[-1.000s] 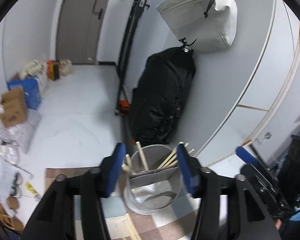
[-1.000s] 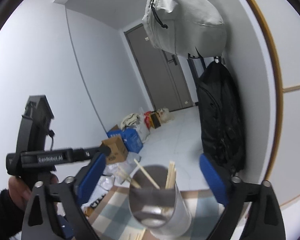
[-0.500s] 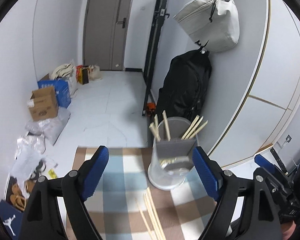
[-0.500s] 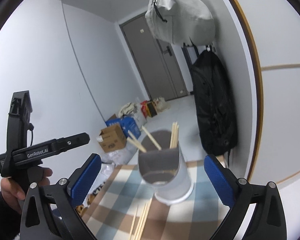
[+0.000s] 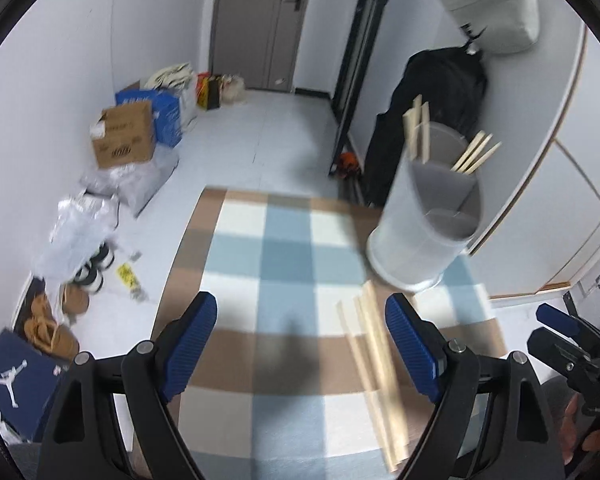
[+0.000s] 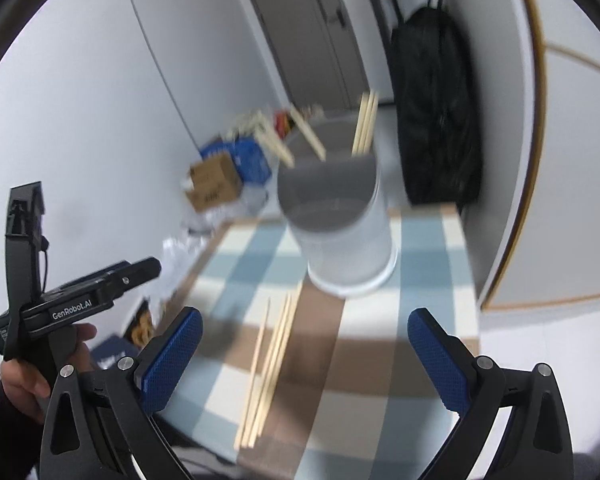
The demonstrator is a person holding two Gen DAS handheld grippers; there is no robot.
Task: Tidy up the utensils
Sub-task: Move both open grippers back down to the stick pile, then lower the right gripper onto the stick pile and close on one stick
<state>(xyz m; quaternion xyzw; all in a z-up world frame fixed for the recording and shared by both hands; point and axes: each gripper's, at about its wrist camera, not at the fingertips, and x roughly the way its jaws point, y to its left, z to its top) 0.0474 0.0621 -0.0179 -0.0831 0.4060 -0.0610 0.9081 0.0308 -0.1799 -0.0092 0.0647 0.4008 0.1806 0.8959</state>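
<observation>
A translucent white utensil holder (image 5: 424,220) with a grey divider stands at the far right of a checked cloth (image 5: 284,280); several wooden chopsticks (image 5: 416,128) stick out of it. It also shows in the right wrist view (image 6: 340,220). More loose chopsticks (image 5: 376,368) lie on the cloth in front of the holder, also seen in the right wrist view (image 6: 272,364). My left gripper (image 5: 300,348) is open and empty above the cloth, left of the loose chopsticks. My right gripper (image 6: 304,360) is open and empty above them.
The cloth covers a small table by a white wall. On the floor beyond lie a cardboard box (image 5: 124,136), blue bags (image 5: 164,116), plastic bags (image 5: 80,224) and shoes (image 5: 48,328). A black bag (image 5: 432,92) hangs by the wall behind the holder.
Both grippers have drawn back and up from the holder. The left one, which stood close around the holder a second ago, has opened wide. The loose chopsticks have come into view.
</observation>
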